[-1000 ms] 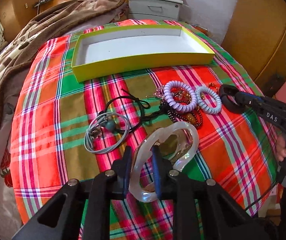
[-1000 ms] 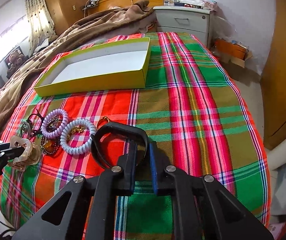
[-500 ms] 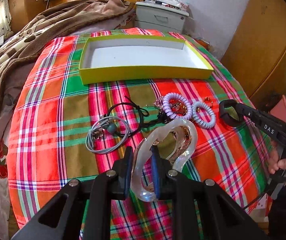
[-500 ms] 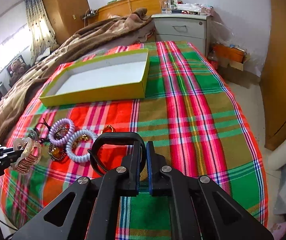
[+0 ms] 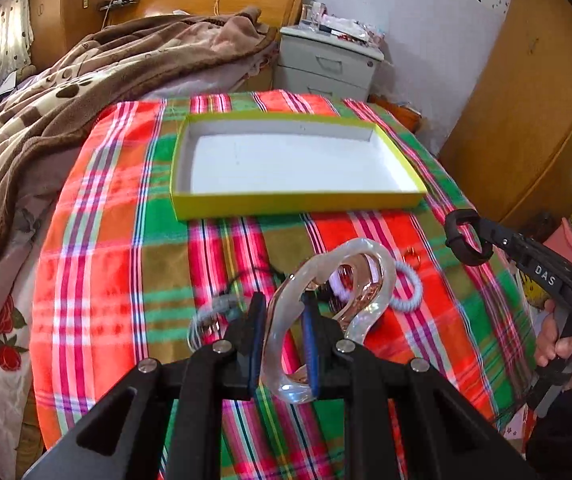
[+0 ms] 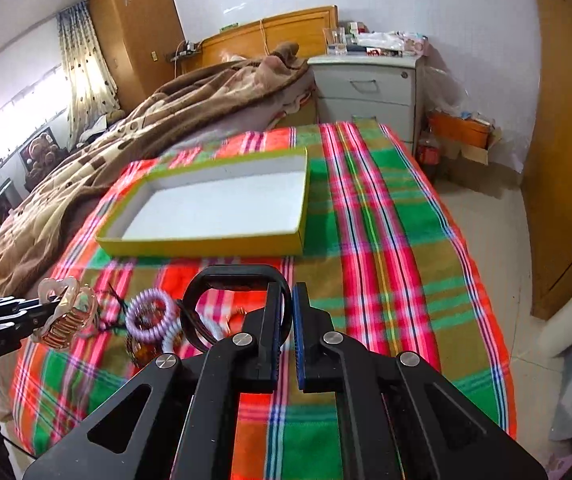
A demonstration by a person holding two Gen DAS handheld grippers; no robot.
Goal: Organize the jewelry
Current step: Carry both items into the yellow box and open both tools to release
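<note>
I am looking at the shallow yellow cardboard box with a white inside (image 5: 298, 200) lying open on the plaid cloth (image 5: 97, 264), and it is holding nothing. Nearer me than the box, my left gripper (image 5: 281, 316) is pinching the clear pinkish plastic hair claw (image 5: 342, 276), jaws only narrowly apart around its rim. To the right of that, my right gripper (image 6: 284, 308) is clamping the black rigid bangle (image 6: 229, 276) with its jaws nearly together. Against a second ago, both pieces are now hanging clear of the cloth, closer to the box's front wall. The right view is showing the lilac coiled hair tie (image 6: 151, 316) in front of the box, which the claw is hiding in the left view; only the left view is showing the hand (image 5: 566, 344) on the right gripper's handle.
</note>
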